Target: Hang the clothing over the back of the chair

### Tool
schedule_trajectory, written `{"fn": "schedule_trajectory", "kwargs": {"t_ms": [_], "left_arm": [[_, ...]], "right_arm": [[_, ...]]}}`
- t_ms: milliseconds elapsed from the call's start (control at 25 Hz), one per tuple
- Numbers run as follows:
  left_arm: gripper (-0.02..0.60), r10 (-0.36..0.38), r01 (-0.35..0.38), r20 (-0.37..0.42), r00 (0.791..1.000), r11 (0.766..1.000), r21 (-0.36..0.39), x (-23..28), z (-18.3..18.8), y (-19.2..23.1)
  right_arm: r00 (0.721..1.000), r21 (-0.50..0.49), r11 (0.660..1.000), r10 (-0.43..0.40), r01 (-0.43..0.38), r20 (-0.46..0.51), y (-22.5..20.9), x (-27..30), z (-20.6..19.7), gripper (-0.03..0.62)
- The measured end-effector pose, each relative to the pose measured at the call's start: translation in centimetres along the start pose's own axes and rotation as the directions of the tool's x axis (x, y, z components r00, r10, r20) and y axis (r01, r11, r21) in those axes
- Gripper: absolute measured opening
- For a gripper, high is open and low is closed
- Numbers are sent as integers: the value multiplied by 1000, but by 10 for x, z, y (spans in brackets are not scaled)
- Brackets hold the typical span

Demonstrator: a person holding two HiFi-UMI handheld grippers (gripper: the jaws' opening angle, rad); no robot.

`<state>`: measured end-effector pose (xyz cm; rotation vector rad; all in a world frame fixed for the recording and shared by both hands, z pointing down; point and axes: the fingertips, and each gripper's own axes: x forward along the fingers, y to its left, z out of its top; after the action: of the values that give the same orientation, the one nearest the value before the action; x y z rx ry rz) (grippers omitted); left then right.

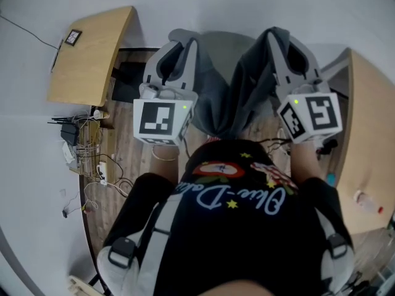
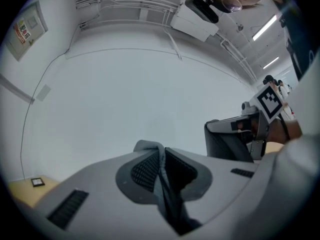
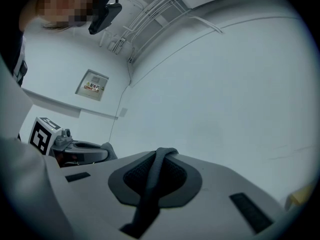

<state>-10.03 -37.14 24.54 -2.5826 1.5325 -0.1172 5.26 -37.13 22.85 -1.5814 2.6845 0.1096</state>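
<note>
Head view: my left hand-held gripper (image 1: 179,49) and right hand-held gripper (image 1: 287,43) both pinch the grey clothing (image 1: 217,100).
Cursive print on the black shirt (image 1: 247,233), unreadable to me.

On my left, wooden table (image 1: 92,60) carries 1 black-framed card (image 1: 73,37); right table (image 1: 370,159) opposite; tangled cables (image 1: 92,156) on floor (image 1: 126,143) beside left table.
</note>
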Motion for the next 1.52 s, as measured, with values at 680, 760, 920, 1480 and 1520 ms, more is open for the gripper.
{"fn": "schedule_trajectory", "kwargs": {"t_ms": [680, 760, 920, 1480, 1520], "left_arm": [[35, -16, 14, 45, 999, 999, 38, 50, -2, 37], [35, -12, 11, 37, 999, 1000, 28, 55, -10, 41], [35, -12, 12, 7, 1000, 1000, -4, 61, -29, 55], [35, 4, -6, -81, 997, 1000, -26, 71, -91, 64], [35, 1, -3, -80, 997, 1000, -30, 71, -93, 65]], "right_arm": [[997, -31, 997, -66, 67, 41, -24, 45, 7, 12], [997, -26, 997, -71, 71, 22, -25, 50, -2, 12], [997, -42, 996, -78, 77, -26, -24, 68, -20, 12], [983, -64, 994, -97, 88, -157, -23, 85, -89, 12], [982, -64, 994, -98, 89, -163, -22, 87, -92, 12]]}}
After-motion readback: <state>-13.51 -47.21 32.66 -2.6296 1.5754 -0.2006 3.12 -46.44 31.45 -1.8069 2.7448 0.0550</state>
